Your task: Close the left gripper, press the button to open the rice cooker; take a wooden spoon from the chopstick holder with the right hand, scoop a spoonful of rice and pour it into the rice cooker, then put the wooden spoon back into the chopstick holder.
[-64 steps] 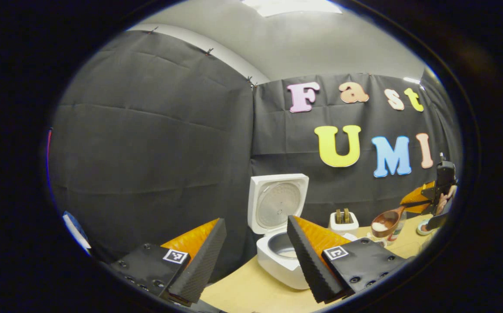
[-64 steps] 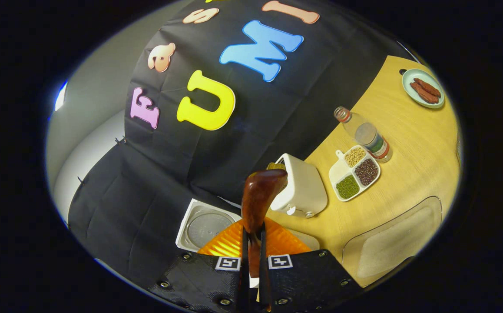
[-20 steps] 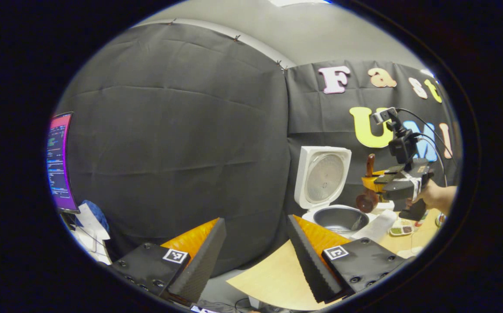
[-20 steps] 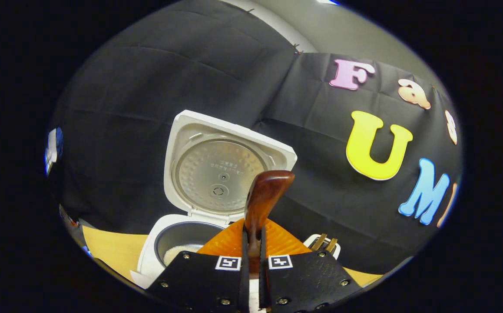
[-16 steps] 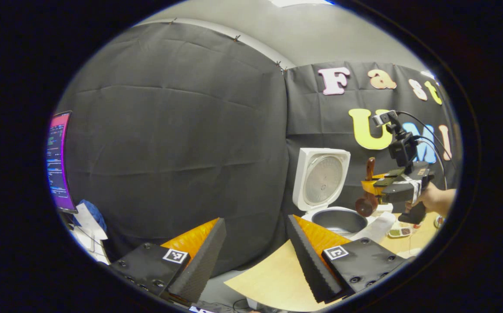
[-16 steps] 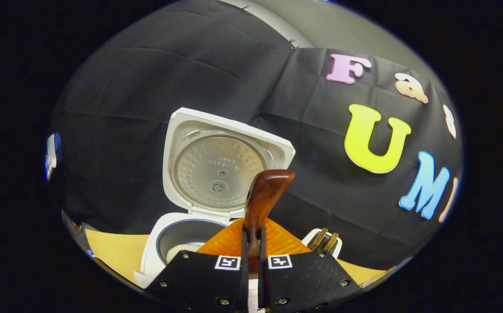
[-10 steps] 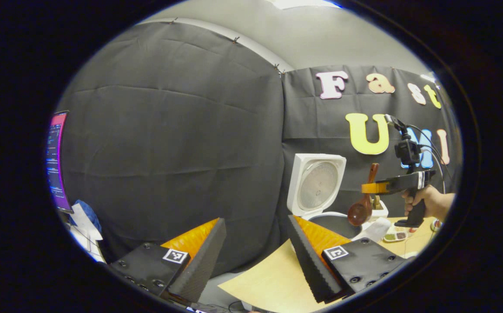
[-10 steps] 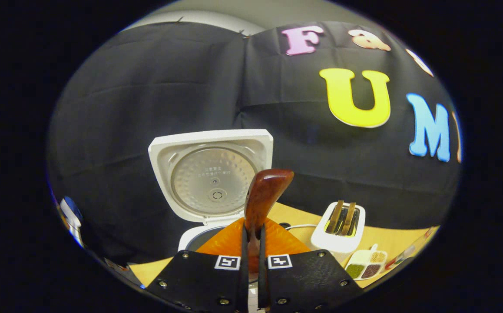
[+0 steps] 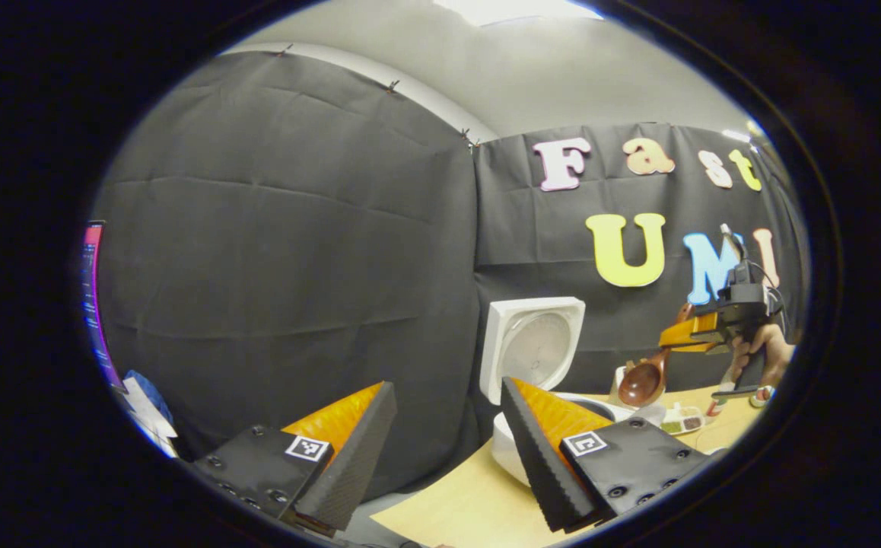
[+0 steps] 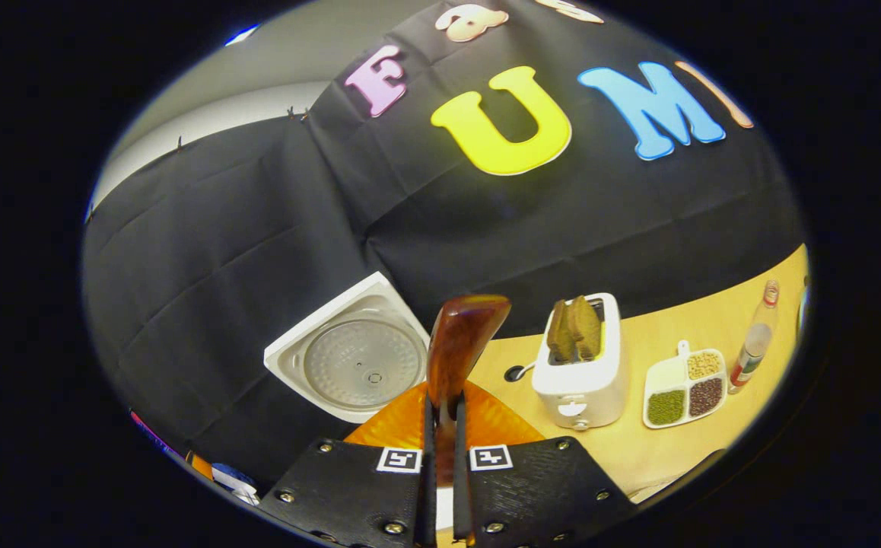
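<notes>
Between my right fingers (image 10: 440, 426), low in the right gripper view, sits the glossy reddish-brown wooden spoon (image 10: 456, 350), pinched by its handle; its bowl (image 9: 642, 383) hangs near the white slotted chopstick holder (image 10: 581, 373) right of centre. My left fingers (image 9: 440, 449) stand wide apart, holding nothing. If I tilt on the way in, the bowl may catch the holder's rim, or nudge it along the pale wooden bench (image 10: 707, 457) towards the open white rice cooker (image 9: 532, 358).

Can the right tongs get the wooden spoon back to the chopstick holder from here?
Probably yes: the right tongs grip the wooden spoon, and the chopstick holder stands close with open table between.
</notes>
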A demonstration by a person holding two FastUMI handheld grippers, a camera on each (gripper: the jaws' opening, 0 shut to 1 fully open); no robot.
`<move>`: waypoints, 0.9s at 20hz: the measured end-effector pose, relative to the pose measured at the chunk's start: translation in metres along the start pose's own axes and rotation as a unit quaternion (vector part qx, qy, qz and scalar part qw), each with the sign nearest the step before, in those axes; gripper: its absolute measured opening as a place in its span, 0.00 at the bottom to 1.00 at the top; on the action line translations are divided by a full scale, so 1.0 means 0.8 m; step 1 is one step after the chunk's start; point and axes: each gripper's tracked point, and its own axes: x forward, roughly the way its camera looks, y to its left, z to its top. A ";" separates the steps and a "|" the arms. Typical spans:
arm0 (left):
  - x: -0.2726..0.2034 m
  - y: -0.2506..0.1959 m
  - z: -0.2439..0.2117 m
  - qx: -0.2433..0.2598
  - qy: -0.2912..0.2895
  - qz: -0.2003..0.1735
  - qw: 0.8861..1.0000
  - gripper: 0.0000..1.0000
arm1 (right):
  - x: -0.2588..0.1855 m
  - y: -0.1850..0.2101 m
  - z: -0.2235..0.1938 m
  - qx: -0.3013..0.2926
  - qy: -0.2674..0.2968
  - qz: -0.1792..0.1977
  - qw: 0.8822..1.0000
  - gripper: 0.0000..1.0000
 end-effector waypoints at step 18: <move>-0.043 -0.176 0.077 -0.009 -0.057 -0.067 0.996 0.91 | -0.268 -0.210 0.096 0.014 -0.101 -0.139 0.985 0.09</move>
